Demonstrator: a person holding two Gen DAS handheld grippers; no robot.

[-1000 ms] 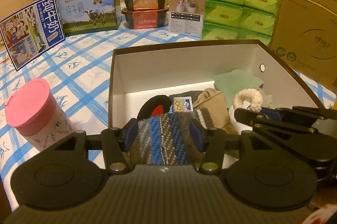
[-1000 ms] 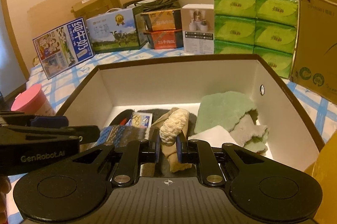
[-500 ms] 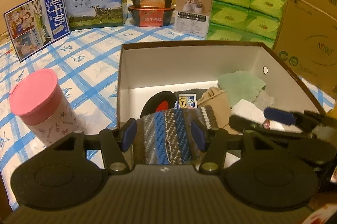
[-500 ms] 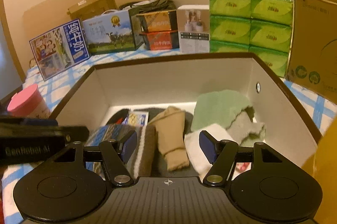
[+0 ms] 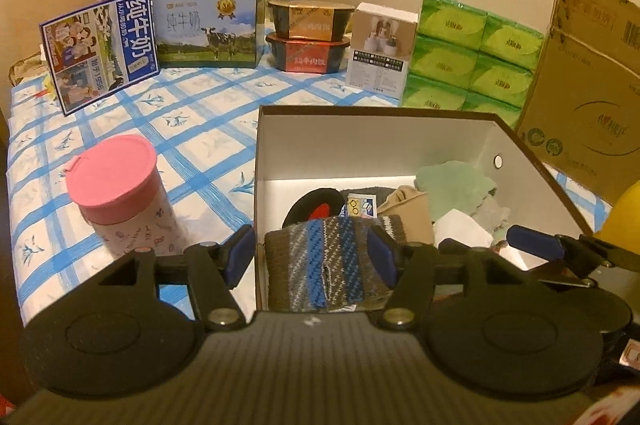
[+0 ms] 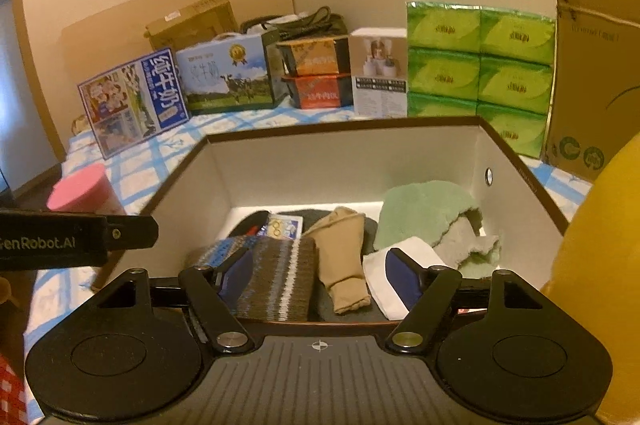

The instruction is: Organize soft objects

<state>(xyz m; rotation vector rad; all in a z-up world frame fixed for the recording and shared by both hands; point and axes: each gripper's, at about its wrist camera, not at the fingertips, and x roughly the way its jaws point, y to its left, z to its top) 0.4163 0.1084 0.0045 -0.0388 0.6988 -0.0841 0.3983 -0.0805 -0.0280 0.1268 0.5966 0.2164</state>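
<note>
Catching on the brown, grey and blue striped knitted sock [image 5: 334, 261] looks the main risk: it lies at the near wall of the white cardboard box [image 5: 376, 149], at 6 o'clock, between the left gripper [image 5: 312, 255] pads, whose jaws have just been widening; none presses it now. The right gripper [image 6: 320, 279], also just opened wide, holds nothing above the beige stocking [image 6: 344, 257]. A lifting pad could drag fabric out.
</note>
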